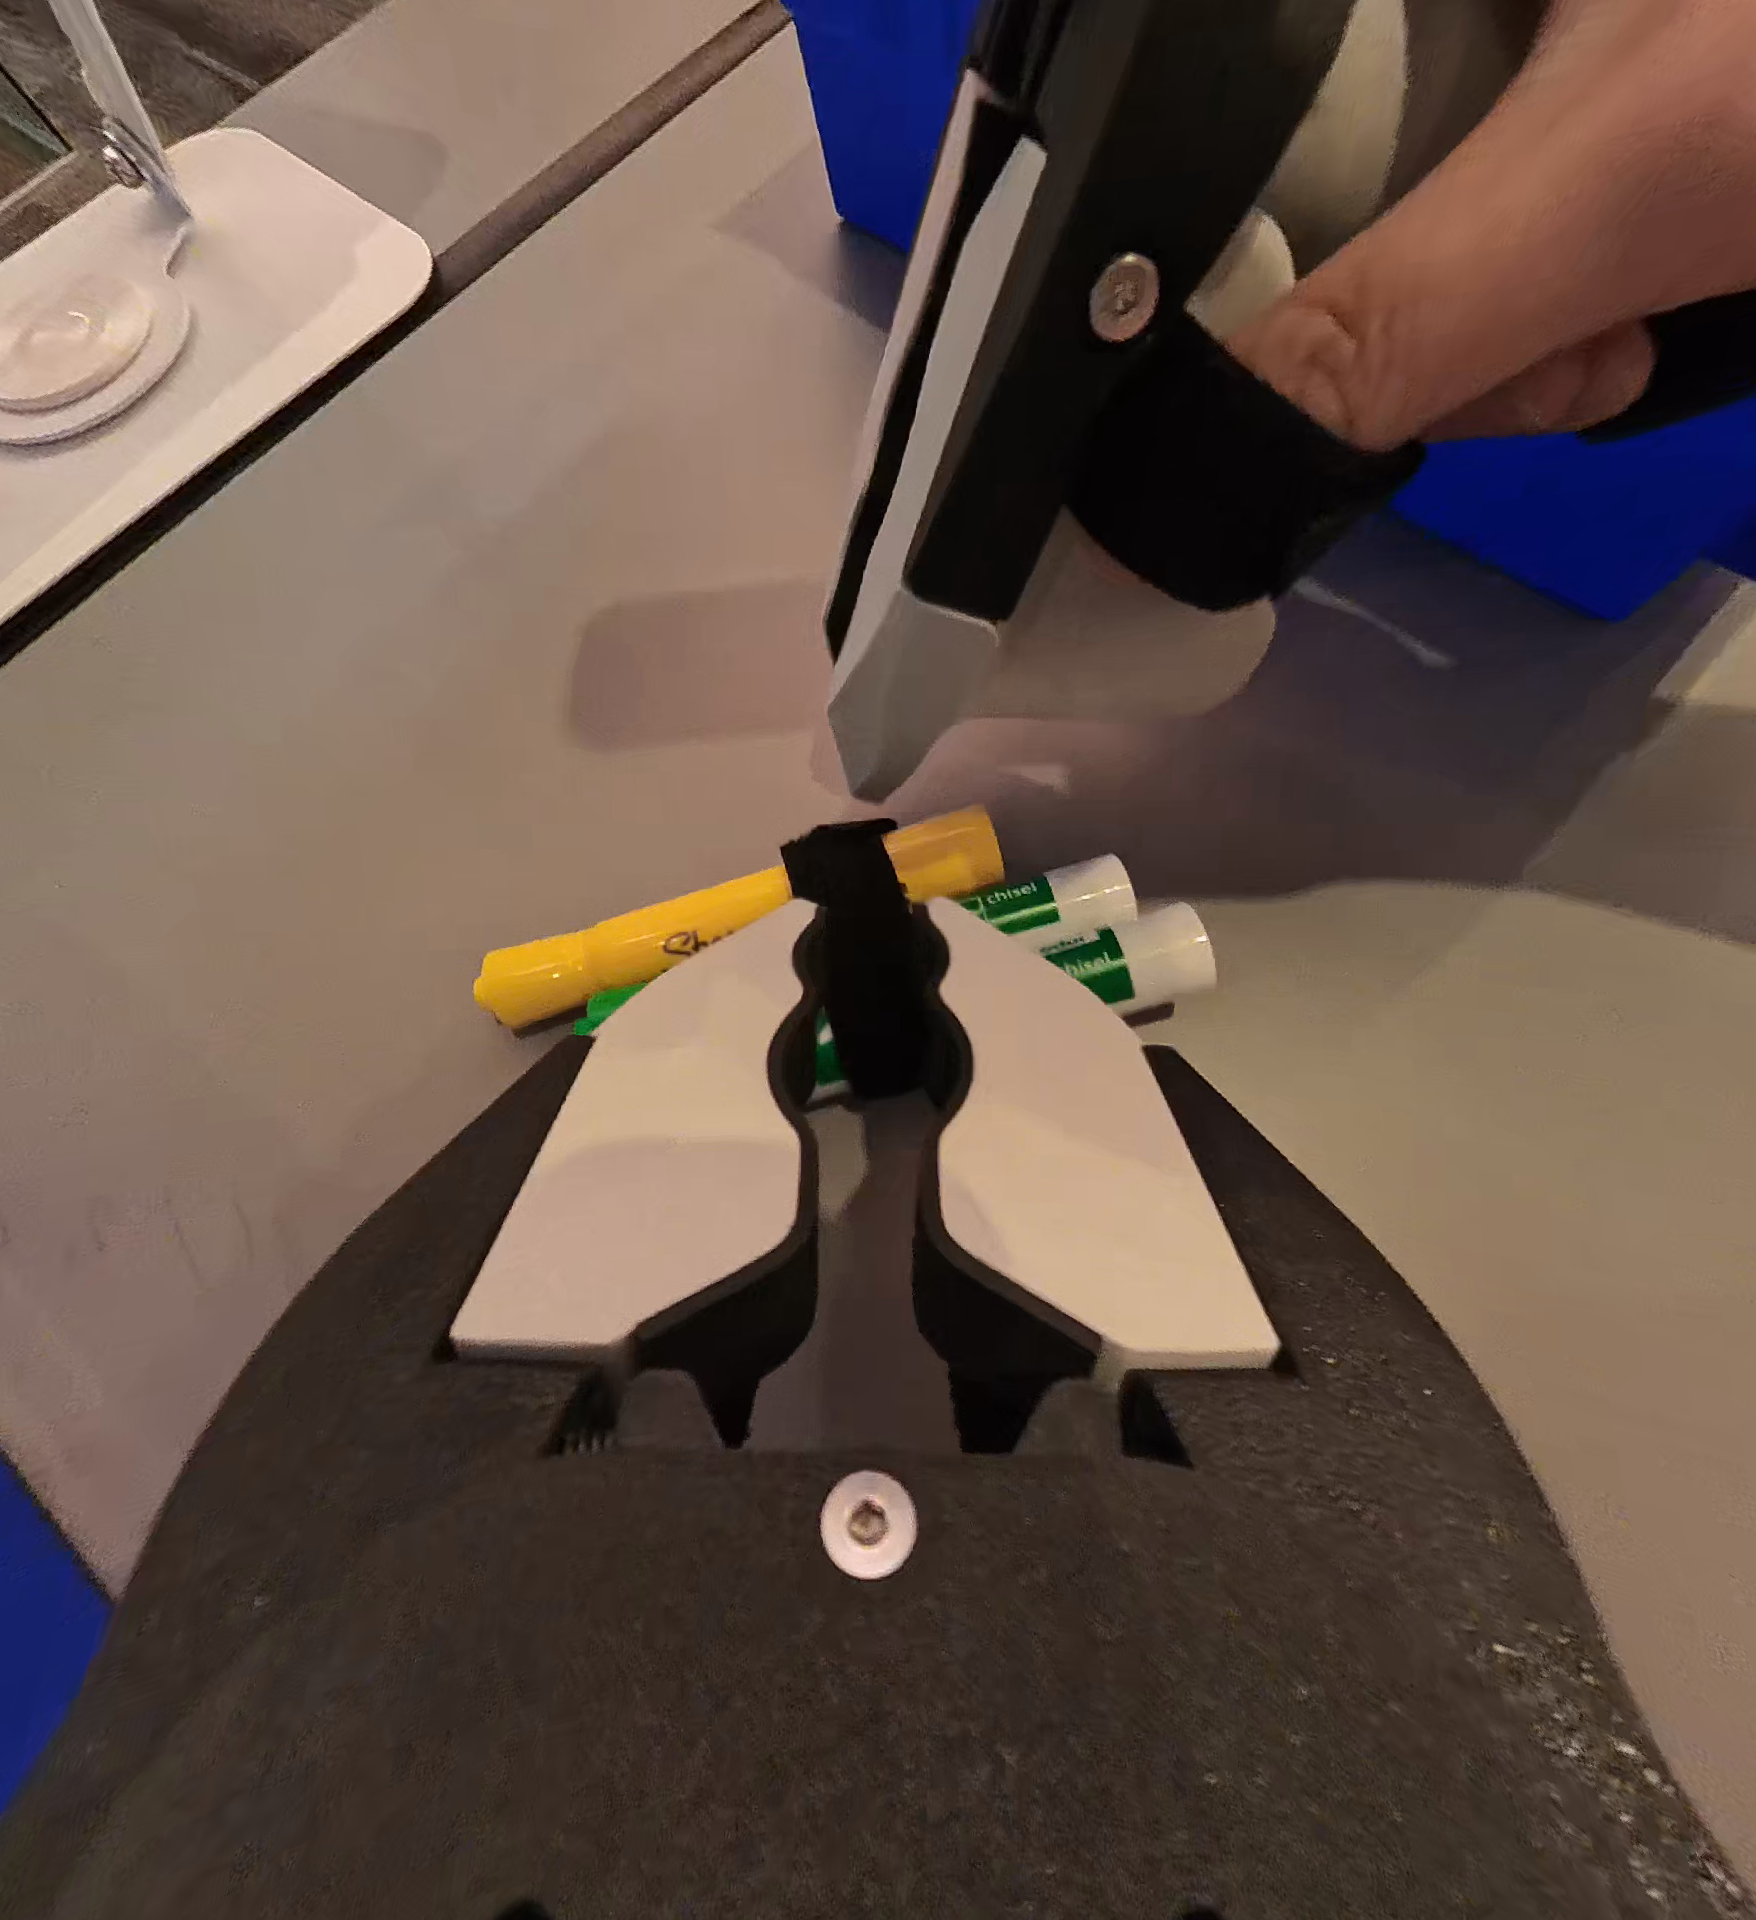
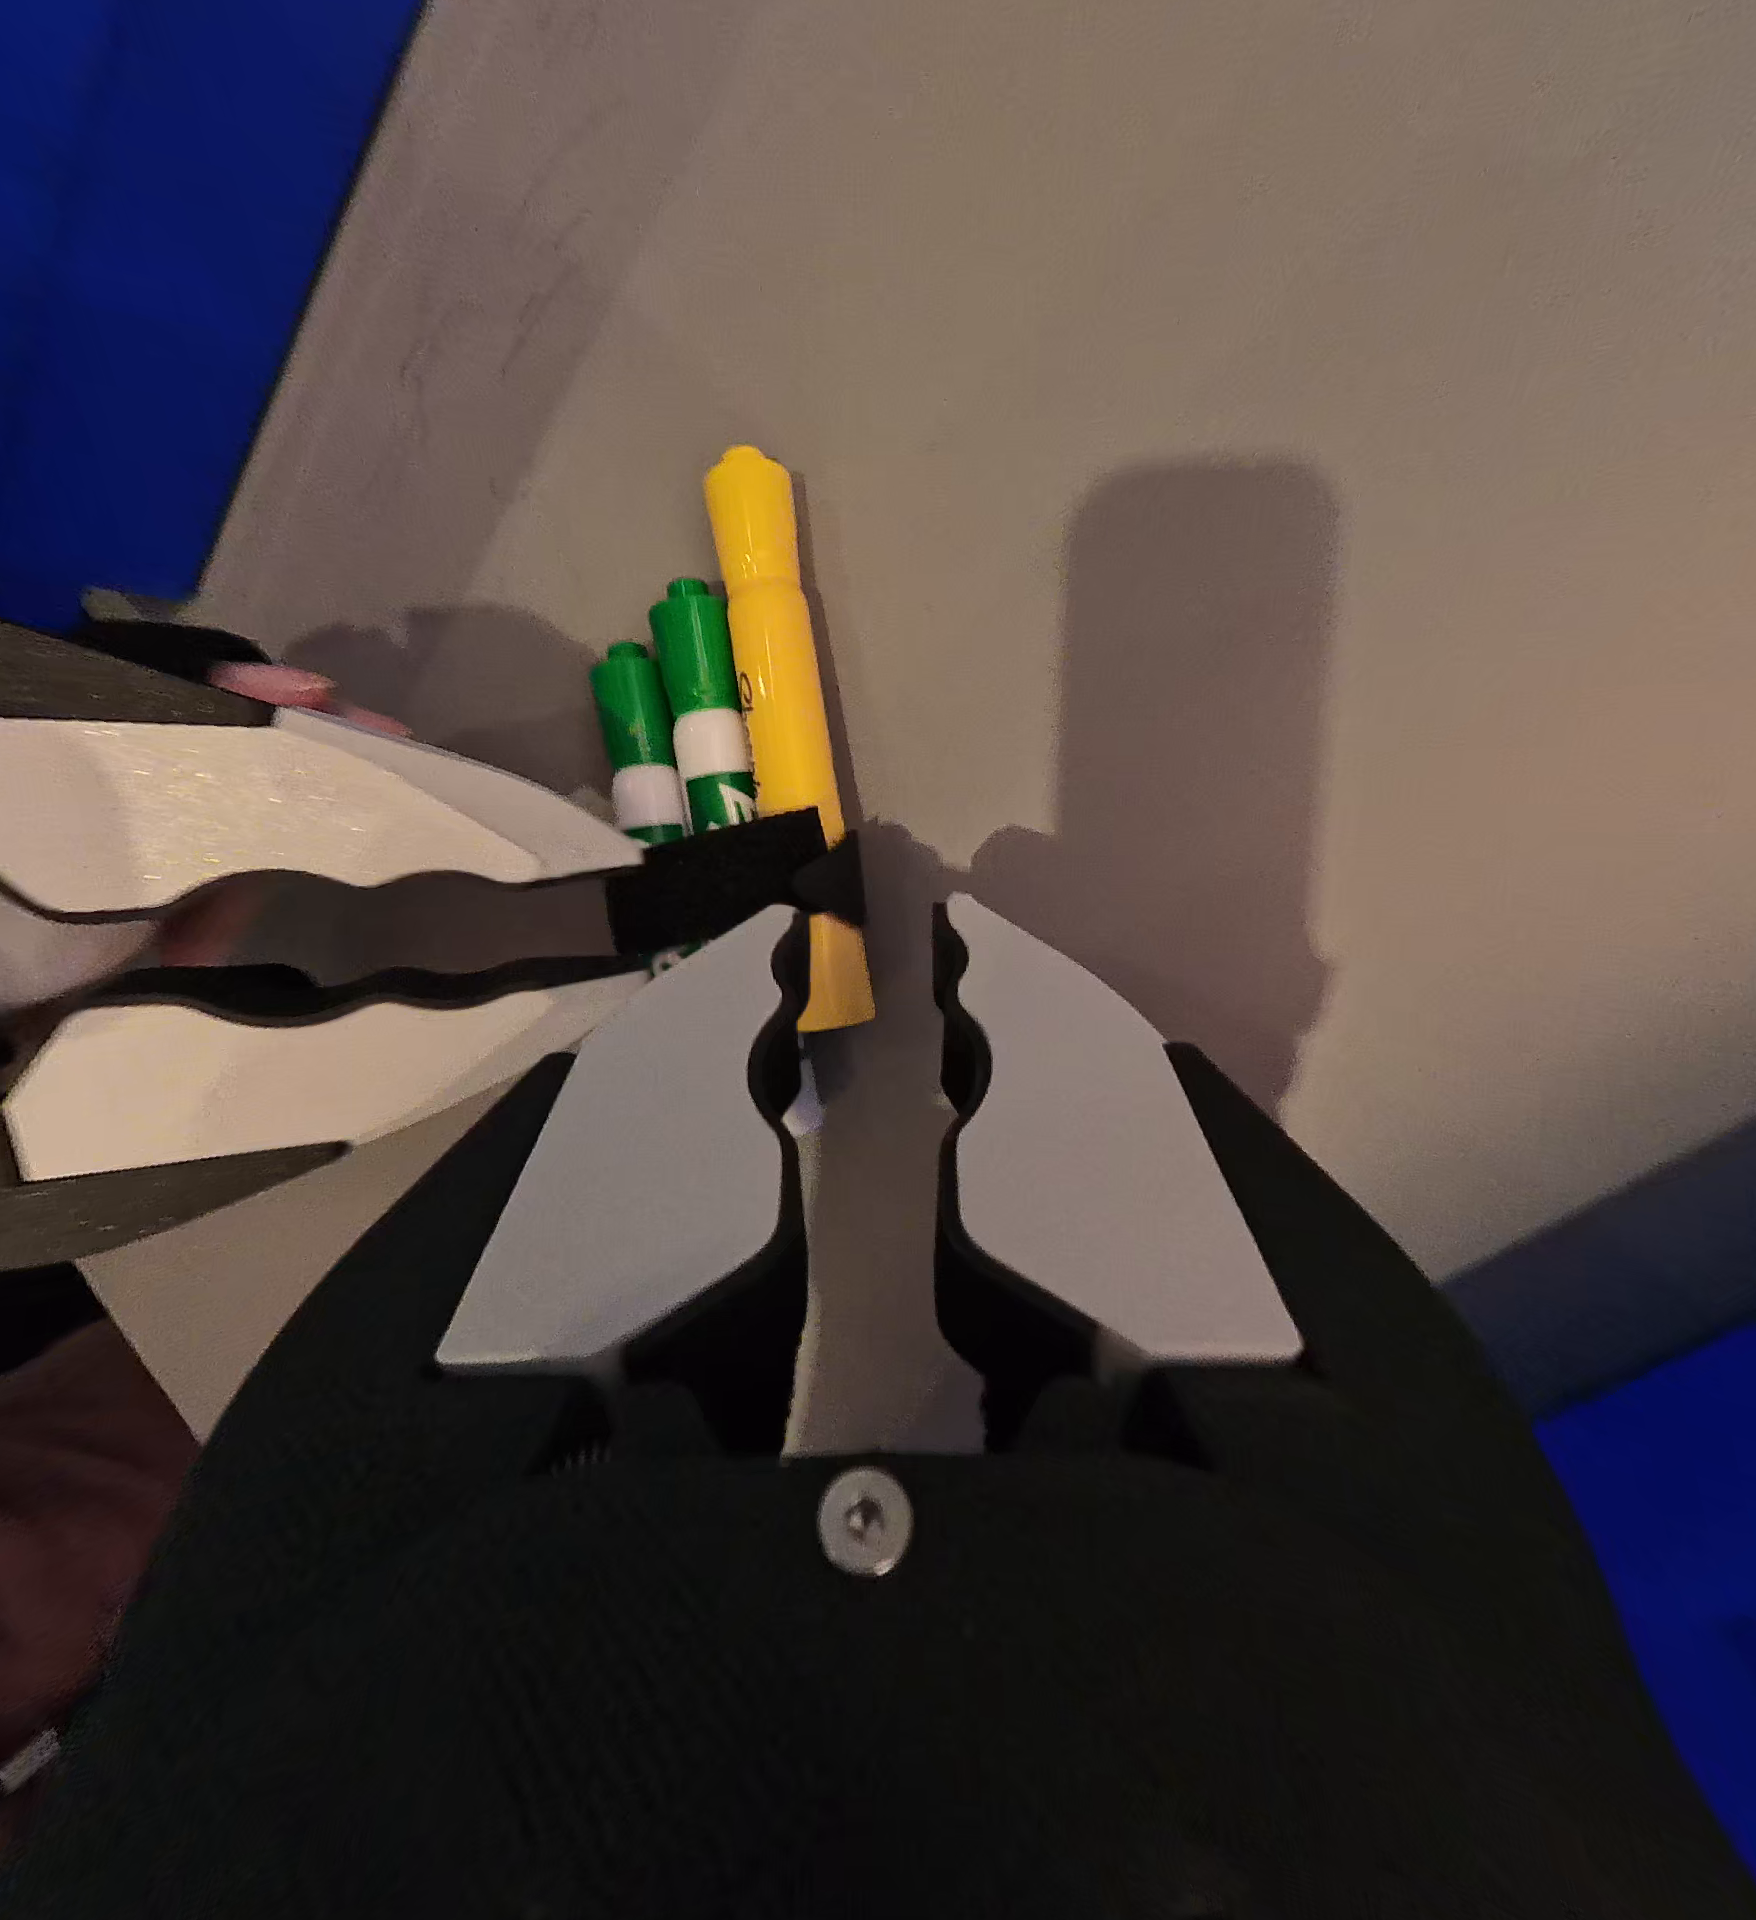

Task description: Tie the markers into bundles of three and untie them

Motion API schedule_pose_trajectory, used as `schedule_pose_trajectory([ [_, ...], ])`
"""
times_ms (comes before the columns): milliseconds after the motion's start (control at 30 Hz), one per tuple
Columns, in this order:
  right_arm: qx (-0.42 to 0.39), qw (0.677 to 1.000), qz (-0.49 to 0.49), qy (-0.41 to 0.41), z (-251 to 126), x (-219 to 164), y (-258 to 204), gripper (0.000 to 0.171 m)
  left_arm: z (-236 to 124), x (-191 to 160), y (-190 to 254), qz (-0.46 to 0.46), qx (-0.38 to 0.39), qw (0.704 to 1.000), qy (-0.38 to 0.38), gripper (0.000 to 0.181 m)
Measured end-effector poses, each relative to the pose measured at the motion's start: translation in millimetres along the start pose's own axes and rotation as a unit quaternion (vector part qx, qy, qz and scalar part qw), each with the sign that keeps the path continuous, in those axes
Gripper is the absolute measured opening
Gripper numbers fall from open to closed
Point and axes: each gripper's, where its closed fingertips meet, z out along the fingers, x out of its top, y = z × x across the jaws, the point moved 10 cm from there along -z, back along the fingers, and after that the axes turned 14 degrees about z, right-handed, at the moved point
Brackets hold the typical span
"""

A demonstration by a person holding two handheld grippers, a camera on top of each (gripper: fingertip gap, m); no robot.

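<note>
You had three markers lying side by side on the grey table (image 1: 334,727): one yellow marker (image 1: 666,925) and two green markers (image 2: 682,717), bundled by a black strap (image 1: 838,862) wrapped across their middles. In the right wrist view the green caps and the yellow cap pointed away from the camera; in the left wrist view the white ends of the green pair stuck out to the right.

Your left gripper (image 1: 869,914) was pinching the loose tail of the black strap, fingers pressed close on it, tail running from the bundle back between them. The right wrist view showed the same grip from the side, tips at the strap (image 2: 718,883).

Your right gripper (image 2: 863,914) hung just above the bundle, fingers parted with a clear gap, nothing between them; the yellow marker's lower end showed through that gap. In the left wrist view it came down from above, tip (image 1: 869,748) just over the strap, not clearly touching. Your hand (image 1: 1539,270) gripped its handle.

A white stand base (image 1: 126,343) sat at far left on the table, well apart from the markers.
</note>
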Motion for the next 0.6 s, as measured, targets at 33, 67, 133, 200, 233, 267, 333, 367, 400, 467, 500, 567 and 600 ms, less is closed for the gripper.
schedule_pose_trajectory([
  [33, 0.010, 1.000, 0.006, 0.007, 1, 0, 0, 0.024, 3, 1, -1, 0.003, -0.002, 1.000, -0.004, 0.013],
  [67, 0.017, 1.000, 0.010, 0.012, 2, -1, 1, 0.025, 7, 2, -1, 0.009, -0.006, 1.000, -0.008, 0.012],
  [133, 0.028, 0.999, 0.009, 0.018, 6, -3, 2, 0.027, 14, 1, 0, 0.025, -0.009, 0.999, -0.026, 0.010],
  [200, 0.036, 0.999, -0.003, 0.021, 10, -5, 3, 0.027, 18, -2, 2, 0.034, -0.008, 0.999, -0.038, 0.009],
  [233, 0.033, 0.999, -0.012, 0.024, 11, -7, 3, 0.027, 17, -2, 3, 0.033, -0.006, 0.999, -0.033, 0.008],
  [267, 0.027, 0.999, -0.022, 0.028, 12, -8, 3, 0.027, 18, -3, 4, 0.032, -0.006, 0.999, -0.032, 0.007],
  [333, 0.006, 0.999, -0.041, 0.029, 14, -10, 1, 0.027, 18, -4, 5, 0.028, -0.005, 0.999, -0.025, 0.006],
  [367, -0.004, 0.998, -0.053, 0.028, 16, -10, 0, 0.027, 18, -5, 5, 0.026, -0.005, 0.999, -0.021, 0.005],
  [400, -0.010, 0.997, -0.065, 0.030, 17, -10, -2, 0.026, 18, -6, 5, 0.024, -0.004, 1.000, -0.018, 0.005],
  [467, -0.015, 0.996, -0.075, 0.035, 18, -9, -5, 0.025, 18, -7, 4, 0.013, -0.007, 1.000, -0.009, 0.005],
  [500, -0.017, 0.996, -0.078, 0.033, 18, -8, -7, 0.024, 18, -8, 4, 0.006, -0.009, 1.000, -0.006, 0.005],
  [567, -0.019, 0.995, -0.089, 0.031, 19, -7, -10, 0.020, 17, -9, 4, 0.001, -0.011, 1.000, 0.000, 0.004],
  [600, -0.024, 0.995, -0.095, 0.031, 20, -6, -11, 0.020, 17, -10, 4, 0.001, -0.009, 1.000, 0.002, 0.004],
])
